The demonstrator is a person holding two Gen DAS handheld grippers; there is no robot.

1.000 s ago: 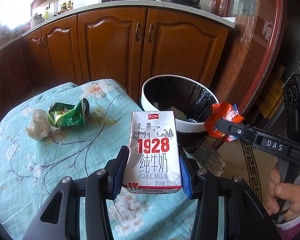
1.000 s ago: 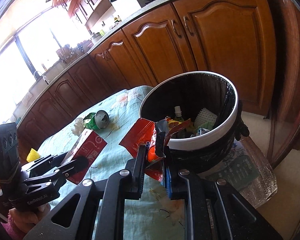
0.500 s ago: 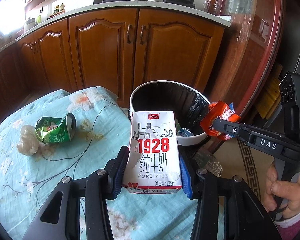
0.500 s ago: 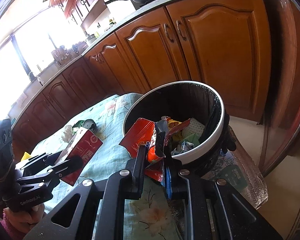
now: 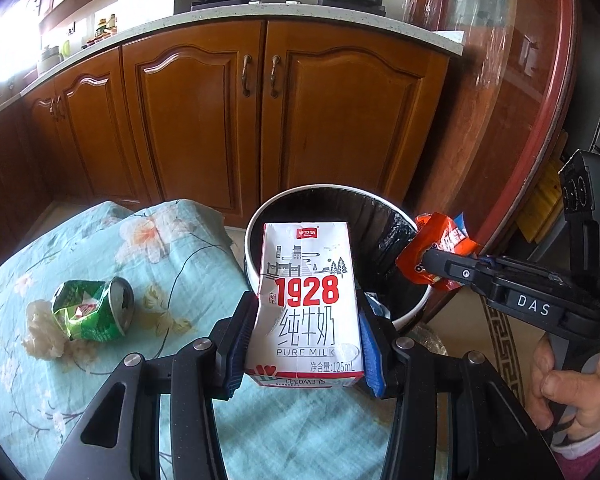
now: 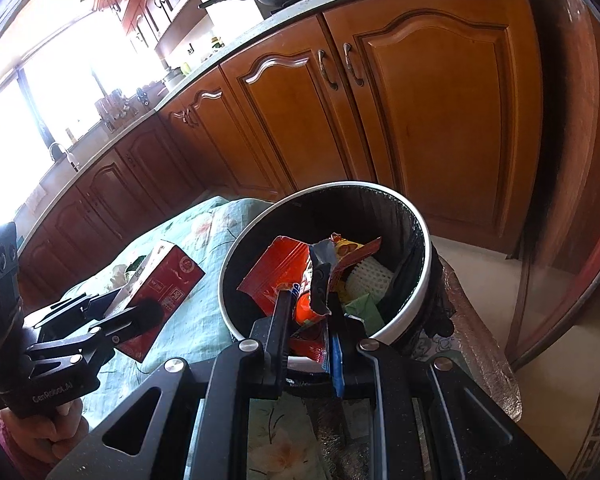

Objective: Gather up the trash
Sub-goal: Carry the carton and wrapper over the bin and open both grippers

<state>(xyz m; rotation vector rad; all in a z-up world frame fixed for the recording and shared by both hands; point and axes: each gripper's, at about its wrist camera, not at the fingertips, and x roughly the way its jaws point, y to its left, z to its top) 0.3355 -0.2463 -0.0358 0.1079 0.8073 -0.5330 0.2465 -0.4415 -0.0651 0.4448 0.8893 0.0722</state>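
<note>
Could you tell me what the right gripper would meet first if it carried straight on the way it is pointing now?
Most likely the open trash bin. The right gripper, shut on a red snack wrapper, aims down into its mouth, so it would probably land on the rubbish inside; depth is hard to judge.

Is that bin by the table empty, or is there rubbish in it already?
Partly filled. The right wrist view looks into the bin and shows a white foam net and green scraps lying inside, well below the rim.
</note>
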